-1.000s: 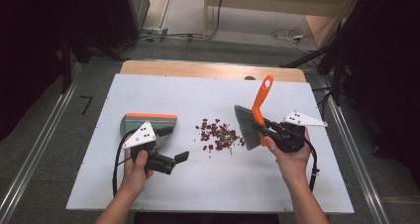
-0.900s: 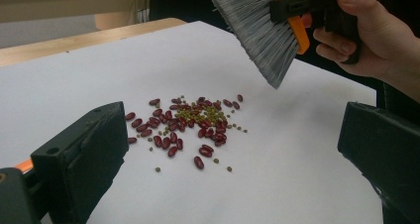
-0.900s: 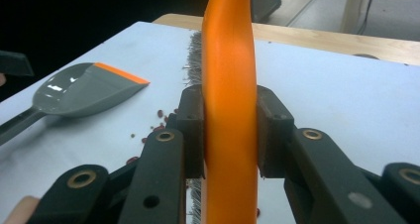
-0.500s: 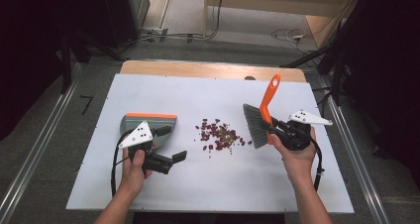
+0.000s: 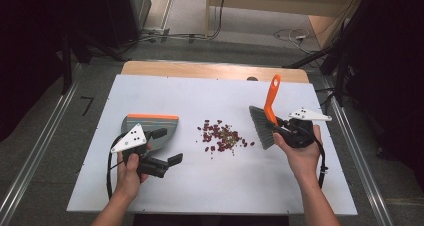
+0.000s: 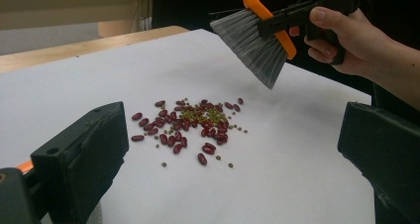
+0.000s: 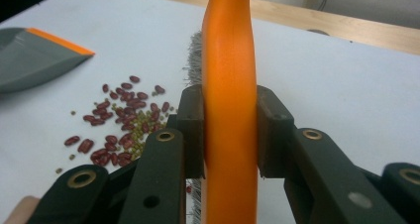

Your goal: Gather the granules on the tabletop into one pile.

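While the right gripper [image 5: 280,128] clamps one brush [image 5: 264,122], the left gripper [image 5: 170,162] gapes empty; one dustpan [image 5: 150,128], perhaps forty beans [image 5: 222,136].

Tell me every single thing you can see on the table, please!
beans: one pile, dark red mixed with small green ones, middle of the table
dustpan: one, grey with an orange edge, left of the beans, lying on the table
brush: one, orange handle and grey bristles, right of the beans, lifted off the table
table: one, white top with a wooden far edge
left gripper: one, black, jaws open and empty, near the dustpan
right gripper: one, black, jaws shut on the brush handle
hands: two, one holding each gripper
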`<action>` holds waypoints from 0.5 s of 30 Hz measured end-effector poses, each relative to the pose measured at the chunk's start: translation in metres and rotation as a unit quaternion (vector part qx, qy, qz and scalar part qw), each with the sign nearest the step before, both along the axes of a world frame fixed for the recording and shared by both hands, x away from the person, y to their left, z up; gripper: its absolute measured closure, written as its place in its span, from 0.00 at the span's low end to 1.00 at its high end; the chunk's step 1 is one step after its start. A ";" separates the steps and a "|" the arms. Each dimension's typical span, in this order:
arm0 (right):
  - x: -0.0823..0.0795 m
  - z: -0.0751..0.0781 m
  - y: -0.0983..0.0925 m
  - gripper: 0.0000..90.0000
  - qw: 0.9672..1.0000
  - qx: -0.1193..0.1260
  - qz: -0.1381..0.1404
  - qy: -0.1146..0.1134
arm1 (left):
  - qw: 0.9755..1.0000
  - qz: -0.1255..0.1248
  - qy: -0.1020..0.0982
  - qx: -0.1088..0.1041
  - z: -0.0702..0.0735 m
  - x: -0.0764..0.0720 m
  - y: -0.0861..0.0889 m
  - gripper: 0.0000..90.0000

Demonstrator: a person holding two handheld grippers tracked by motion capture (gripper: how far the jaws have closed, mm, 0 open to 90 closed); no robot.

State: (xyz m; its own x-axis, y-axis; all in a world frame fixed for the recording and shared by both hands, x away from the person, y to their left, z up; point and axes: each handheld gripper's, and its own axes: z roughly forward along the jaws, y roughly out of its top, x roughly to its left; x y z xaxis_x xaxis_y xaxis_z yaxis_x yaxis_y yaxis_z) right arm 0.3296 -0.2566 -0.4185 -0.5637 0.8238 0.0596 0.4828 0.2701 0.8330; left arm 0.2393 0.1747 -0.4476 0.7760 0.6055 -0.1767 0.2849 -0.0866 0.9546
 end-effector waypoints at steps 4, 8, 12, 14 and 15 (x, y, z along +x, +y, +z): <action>0.005 -0.004 0.001 0.76 1.000 -0.014 -0.005 0.009 | 1.000 0.004 0.000 -0.004 -0.001 -0.004 0.005 0.00; 0.012 -0.007 0.004 0.76 0.999 -0.032 -0.006 0.018 | 1.000 0.009 -0.002 -0.003 -0.002 -0.008 0.013 0.00; 0.021 -0.011 0.013 0.76 0.998 -0.061 -0.006 0.029 | 1.000 0.020 -0.002 -0.009 -0.004 -0.011 0.020 0.00; 0.025 -0.013 0.017 0.76 0.997 -0.075 -0.006 0.032 | 1.000 0.022 -0.002 -0.014 -0.005 -0.012 0.023 0.00; 0.027 -0.014 0.020 0.76 0.996 -0.081 -0.007 0.034 | 1.000 0.023 -0.001 -0.014 -0.005 -0.012 0.024 0.00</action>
